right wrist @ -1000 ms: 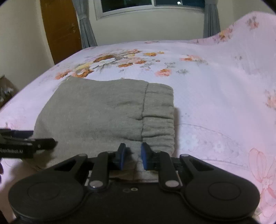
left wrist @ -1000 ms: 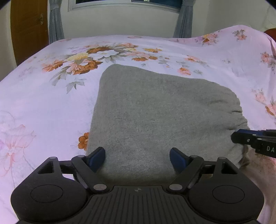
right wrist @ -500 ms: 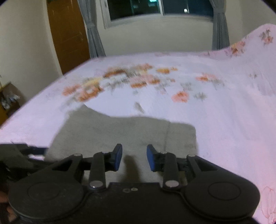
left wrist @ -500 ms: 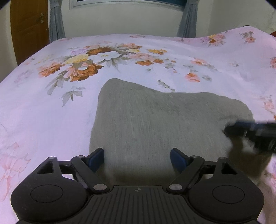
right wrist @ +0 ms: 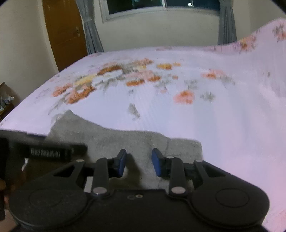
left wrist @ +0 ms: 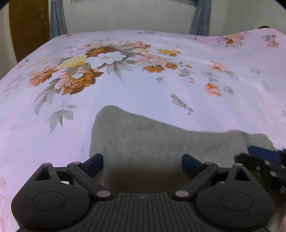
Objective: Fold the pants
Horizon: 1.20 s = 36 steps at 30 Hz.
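The grey pants (left wrist: 152, 141) lie folded into a compact block on the floral bedsheet (left wrist: 125, 85), at the near edge of both views; in the right wrist view (right wrist: 125, 141) the elastic waistband sits at their right end. My left gripper (left wrist: 142, 165) is open wide and empty, above the near edge of the pants. My right gripper (right wrist: 139, 162) is open and empty, above the waistband end. Each gripper shows at the edge of the other's view: the right one (left wrist: 262, 157), the left one (right wrist: 53, 151).
The bed stretches far ahead, rising into a covered hump (left wrist: 250, 41) at the back right. A brown door (right wrist: 64, 33), grey curtains (right wrist: 91, 30) and a window (right wrist: 160, 7) stand behind the bed. Clutter (right wrist: 5, 101) sits low at the left wall.
Both grippers have pulled back and up from the pants, which now sit lower in both views. The right gripper's jaws have opened from nearly shut to clearly apart.
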Each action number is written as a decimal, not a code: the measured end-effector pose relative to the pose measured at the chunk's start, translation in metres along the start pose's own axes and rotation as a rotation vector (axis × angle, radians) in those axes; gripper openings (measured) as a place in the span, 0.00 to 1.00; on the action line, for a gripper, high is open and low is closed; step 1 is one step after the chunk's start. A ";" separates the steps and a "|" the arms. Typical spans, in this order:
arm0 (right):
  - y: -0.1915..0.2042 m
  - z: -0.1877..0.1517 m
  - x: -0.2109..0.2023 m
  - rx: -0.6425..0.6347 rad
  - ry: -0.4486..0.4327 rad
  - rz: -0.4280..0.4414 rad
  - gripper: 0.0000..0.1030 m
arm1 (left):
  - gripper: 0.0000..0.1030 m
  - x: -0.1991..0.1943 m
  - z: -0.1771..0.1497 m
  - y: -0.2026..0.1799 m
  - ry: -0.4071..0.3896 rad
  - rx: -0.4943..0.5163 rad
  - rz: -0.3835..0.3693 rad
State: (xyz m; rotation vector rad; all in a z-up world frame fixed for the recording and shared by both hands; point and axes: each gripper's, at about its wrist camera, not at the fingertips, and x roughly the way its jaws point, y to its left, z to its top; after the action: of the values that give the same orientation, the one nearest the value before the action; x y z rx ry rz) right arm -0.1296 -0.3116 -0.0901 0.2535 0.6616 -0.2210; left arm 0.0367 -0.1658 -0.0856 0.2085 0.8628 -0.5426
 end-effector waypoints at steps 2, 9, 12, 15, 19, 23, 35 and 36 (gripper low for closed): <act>0.002 0.003 -0.004 0.001 -0.005 0.006 0.30 | 0.92 0.006 0.004 -0.001 0.002 -0.002 0.011; 0.002 0.004 0.004 -0.002 0.001 -0.009 0.31 | 0.94 0.014 0.007 -0.003 0.000 0.004 0.038; 0.004 0.003 0.006 -0.004 0.007 -0.015 0.31 | 0.94 0.011 0.004 -0.005 -0.007 0.014 0.053; 0.006 0.006 0.002 -0.012 0.015 -0.014 0.32 | 0.94 0.005 -0.001 -0.004 -0.006 0.008 0.053; 0.007 0.003 -0.012 -0.007 0.005 -0.006 0.32 | 0.94 -0.009 -0.013 -0.004 -0.010 -0.003 0.042; 0.011 -0.011 -0.033 -0.027 -0.019 0.000 0.36 | 0.94 -0.028 -0.035 -0.009 -0.017 0.039 0.040; 0.024 -0.059 -0.069 -0.132 0.016 0.007 0.36 | 0.94 -0.085 -0.099 -0.013 -0.046 0.077 0.020; 0.024 -0.060 -0.072 -0.129 0.016 0.010 0.36 | 0.94 -0.088 -0.101 -0.012 -0.048 0.077 0.021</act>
State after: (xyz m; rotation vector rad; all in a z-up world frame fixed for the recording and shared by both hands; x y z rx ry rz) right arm -0.2127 -0.2626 -0.0865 0.1349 0.6880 -0.1665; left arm -0.0830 -0.1051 -0.0826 0.2732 0.7927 -0.5593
